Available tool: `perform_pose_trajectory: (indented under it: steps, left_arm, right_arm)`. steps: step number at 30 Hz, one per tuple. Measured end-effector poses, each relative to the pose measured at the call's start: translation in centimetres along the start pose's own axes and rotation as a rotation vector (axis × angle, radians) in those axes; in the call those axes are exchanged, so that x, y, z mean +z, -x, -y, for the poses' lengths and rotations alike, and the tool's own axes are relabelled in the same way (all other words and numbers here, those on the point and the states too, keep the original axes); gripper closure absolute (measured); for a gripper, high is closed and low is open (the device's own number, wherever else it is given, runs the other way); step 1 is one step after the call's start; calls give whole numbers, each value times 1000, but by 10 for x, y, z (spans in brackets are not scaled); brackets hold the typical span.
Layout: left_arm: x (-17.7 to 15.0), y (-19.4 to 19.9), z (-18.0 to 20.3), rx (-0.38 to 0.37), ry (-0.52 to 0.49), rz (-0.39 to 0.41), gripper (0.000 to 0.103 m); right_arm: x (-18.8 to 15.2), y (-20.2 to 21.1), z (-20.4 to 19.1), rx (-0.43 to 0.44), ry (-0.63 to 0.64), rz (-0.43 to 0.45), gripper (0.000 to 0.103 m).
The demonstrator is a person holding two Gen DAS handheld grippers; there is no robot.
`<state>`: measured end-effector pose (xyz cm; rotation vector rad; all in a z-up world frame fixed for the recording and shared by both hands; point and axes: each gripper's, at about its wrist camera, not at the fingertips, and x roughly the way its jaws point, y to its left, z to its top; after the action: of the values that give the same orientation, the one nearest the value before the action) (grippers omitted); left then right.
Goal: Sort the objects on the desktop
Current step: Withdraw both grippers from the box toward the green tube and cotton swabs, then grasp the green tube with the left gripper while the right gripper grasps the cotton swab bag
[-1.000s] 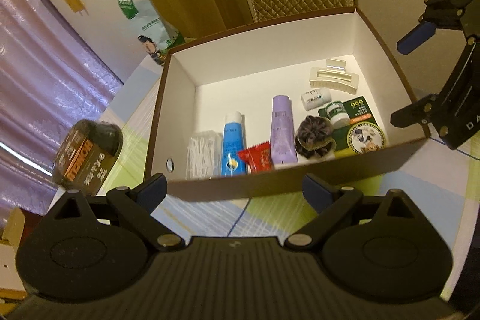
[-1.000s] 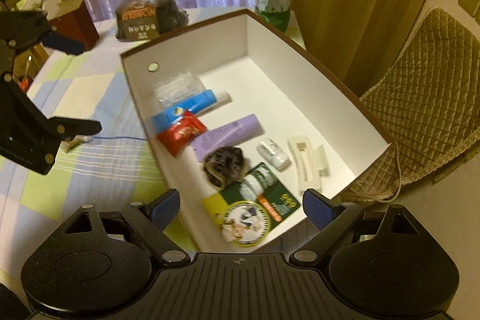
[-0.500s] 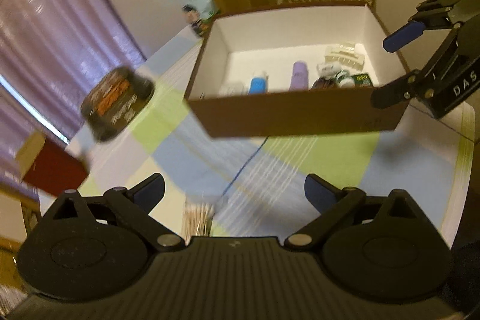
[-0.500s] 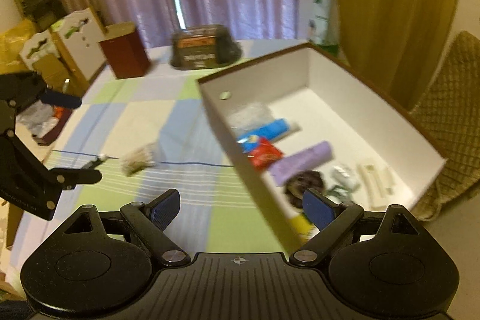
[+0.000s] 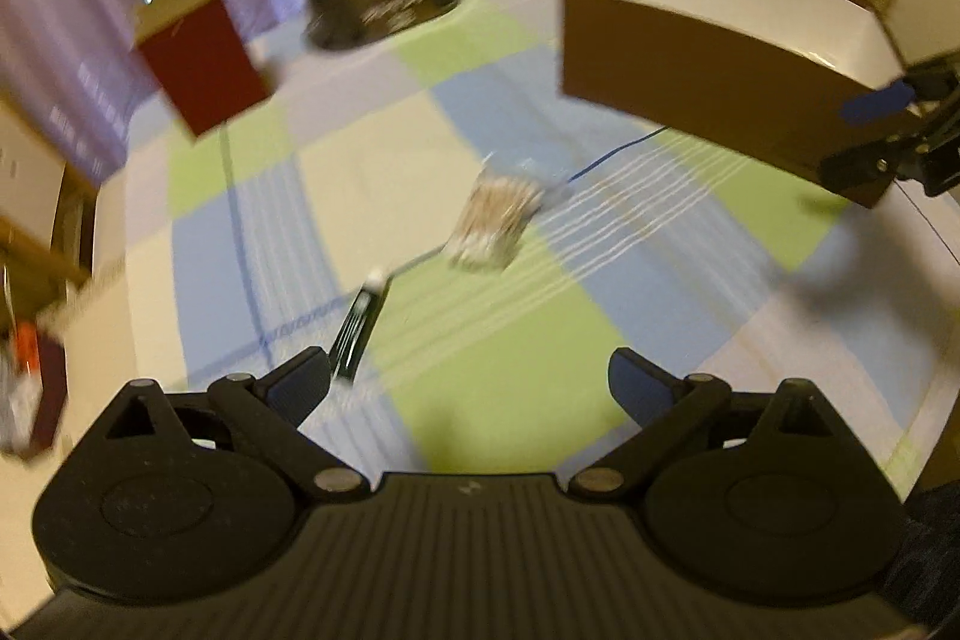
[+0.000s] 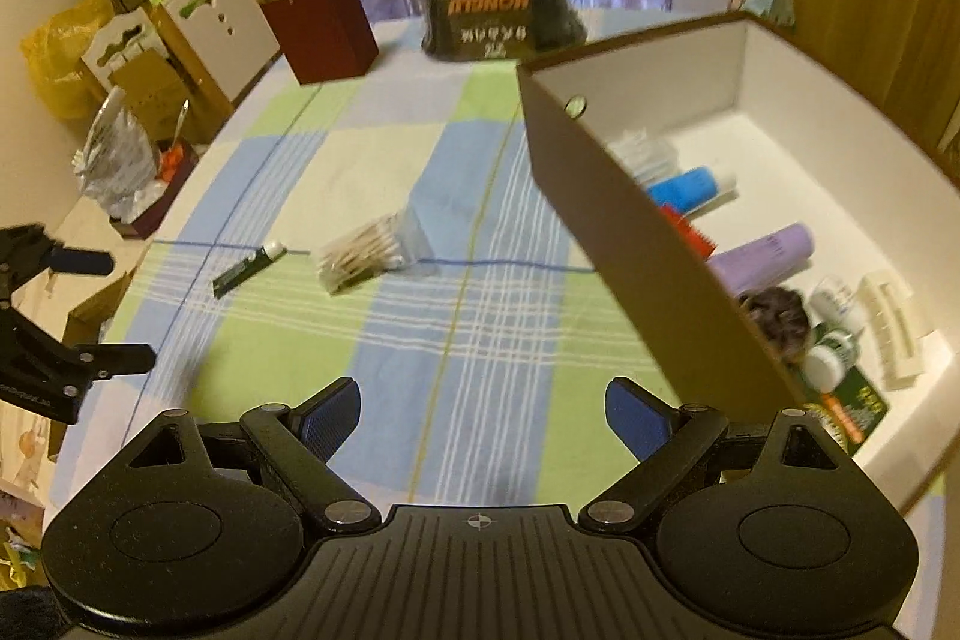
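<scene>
Cotton swabs point(image 6: 363, 253) in a clear packet lie loose on the checked tablecloth point(image 6: 480, 352), with a small dark tube point(image 6: 247, 270) just beside them on the left side of the right wrist view; both are still outside the box. Nearest the cameras, the right gripper point(image 6: 482, 418) hangs over the cloth with its jaws wide and nothing between them. The left gripper point(image 5: 469, 382) is likewise spread wide and empty, the dark tube close to its left finger point(image 5: 298, 384). Farther right stands the brown box point(image 6: 636, 244), holding a blue tube point(image 6: 690, 186), a purple tube point(image 6: 765, 259), a dark hair tie point(image 6: 777, 319) and a white hair clip point(image 6: 894, 334). At the far edge sit a red box point(image 6: 321, 22) and a dark packet point(image 6: 501, 13).
</scene>
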<state>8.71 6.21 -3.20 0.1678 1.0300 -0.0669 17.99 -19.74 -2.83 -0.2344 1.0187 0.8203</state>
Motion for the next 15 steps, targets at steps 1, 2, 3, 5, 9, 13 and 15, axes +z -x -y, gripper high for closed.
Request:
perform_pose_trajectory:
  steps: [1, 2, 3, 5, 9, 13, 15]
  left_arm:
    - [-6, -2, -7, 3, 23, -7, 6]
    - [-13, -4, -13, 6, 47, -14, 8]
    - [-19, -5, -20, 9, 70, -22, 10]
    - [-20, -14, -28, 7, 60, -25, 10]
    - [-19, -32, -44, 1, 32, -29, 20]
    - [-16, -51, -59, -9, -3, -32, 31]
    - [-8, -64, -64, -25, -32, -32, 36]
  right_arm:
    - [-1, -5, -1, -1, -6, -9, 12]
    - [-1, -11, -1, -3, -14, -19, 12]
    - [-2, -18, -1, -4, -25, -29, 12]
    - [-4, -29, 0, -9, -55, -50, 12]
    - [-6, -49, 3, -26, -113, -82, 12]
    - [-4, -67, 7, -61, -173, -102, 12]
    - [-1, -74, 10, -74, -198, -108, 12]
